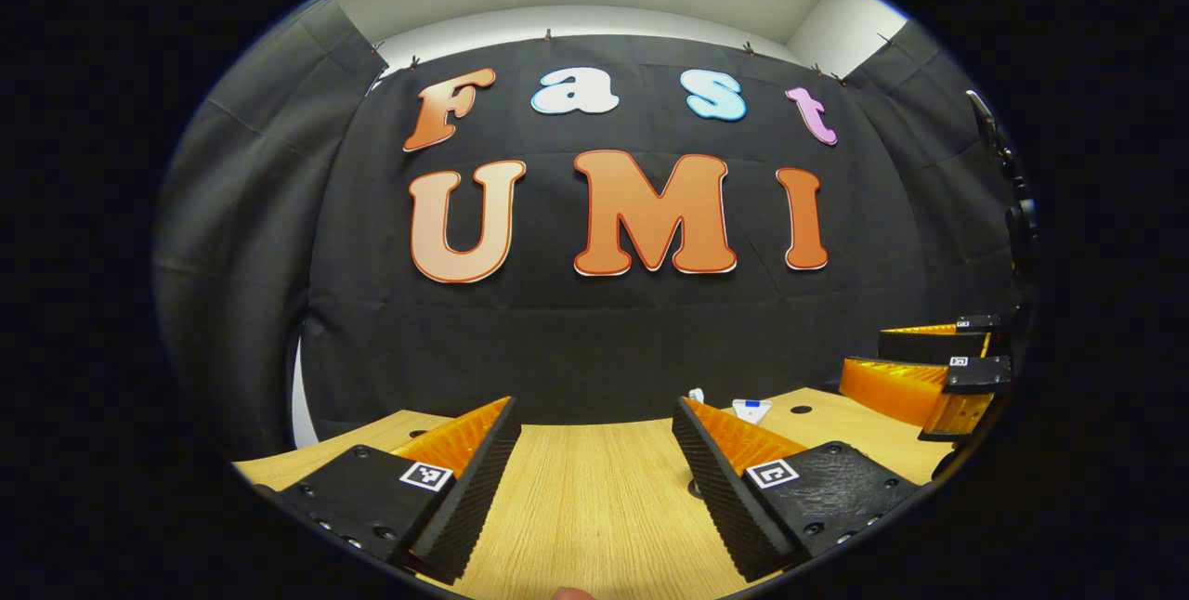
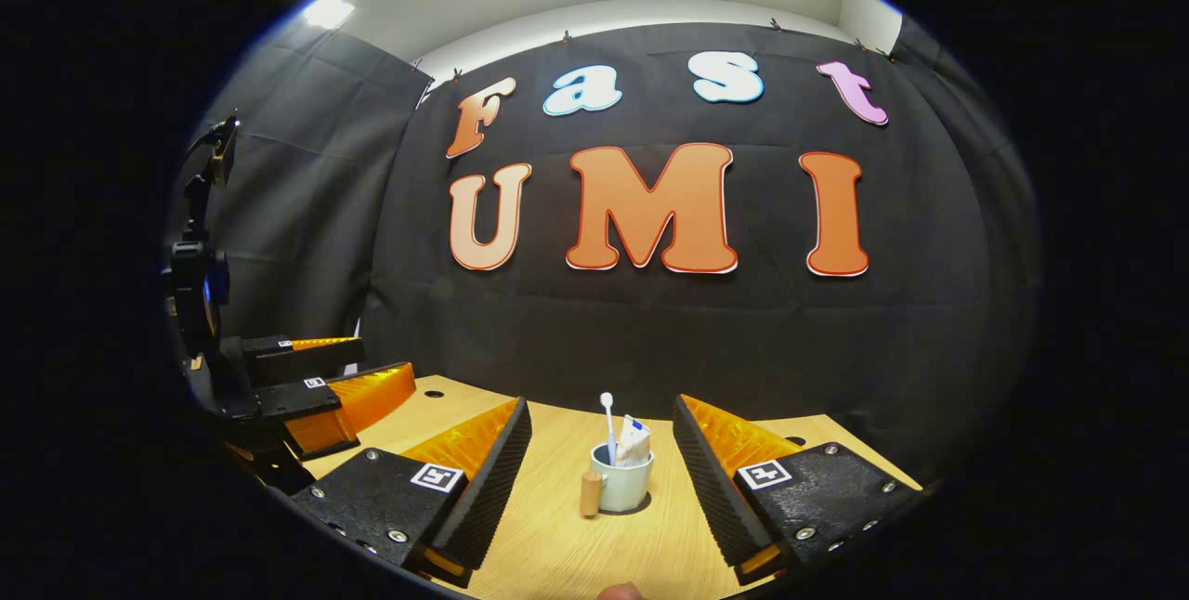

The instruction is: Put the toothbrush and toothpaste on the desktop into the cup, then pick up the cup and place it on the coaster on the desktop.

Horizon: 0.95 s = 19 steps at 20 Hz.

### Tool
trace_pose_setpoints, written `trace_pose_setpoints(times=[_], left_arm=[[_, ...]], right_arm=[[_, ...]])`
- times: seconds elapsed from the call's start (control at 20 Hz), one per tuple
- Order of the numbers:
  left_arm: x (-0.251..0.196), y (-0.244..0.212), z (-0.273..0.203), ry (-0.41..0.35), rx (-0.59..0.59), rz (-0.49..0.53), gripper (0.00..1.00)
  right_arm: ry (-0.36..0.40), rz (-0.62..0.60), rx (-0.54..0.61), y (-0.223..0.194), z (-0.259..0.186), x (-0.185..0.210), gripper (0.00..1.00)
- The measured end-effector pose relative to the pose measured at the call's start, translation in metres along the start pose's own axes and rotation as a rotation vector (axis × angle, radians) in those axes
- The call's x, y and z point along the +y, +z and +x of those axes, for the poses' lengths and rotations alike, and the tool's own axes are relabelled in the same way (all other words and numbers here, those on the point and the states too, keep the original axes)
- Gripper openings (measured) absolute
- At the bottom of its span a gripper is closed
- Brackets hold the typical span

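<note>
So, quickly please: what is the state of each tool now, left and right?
Left tool: open, holding nothing, above bare desk.
Right tool: open, holding nothing; the cup stands between its fingers, untouched.

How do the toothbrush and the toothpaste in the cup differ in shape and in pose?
The toothbrush is a thin white stick, while the toothpaste is a wider, flat tube. The toothbrush stands almost upright and rises higher above the rim, while the toothpaste leans to one side and ends lower. Both stand inside the cup, which rests on the desktop between the open fingers of the right gripper.
</note>
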<state>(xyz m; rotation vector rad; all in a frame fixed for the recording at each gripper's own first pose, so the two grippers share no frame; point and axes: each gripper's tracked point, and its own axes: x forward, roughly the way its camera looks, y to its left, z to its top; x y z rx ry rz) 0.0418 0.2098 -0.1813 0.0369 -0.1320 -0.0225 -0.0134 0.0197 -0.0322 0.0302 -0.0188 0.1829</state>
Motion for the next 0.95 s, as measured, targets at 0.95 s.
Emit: trace_pose_setpoints(times=[0.95], left_arm=[[-0.017,-0.014,0.013,-0.017,0.035,-0.009,0.99]], right_arm=[[-0.014,-0.017,0.011,-0.014,0.001,-0.009,0.92]])
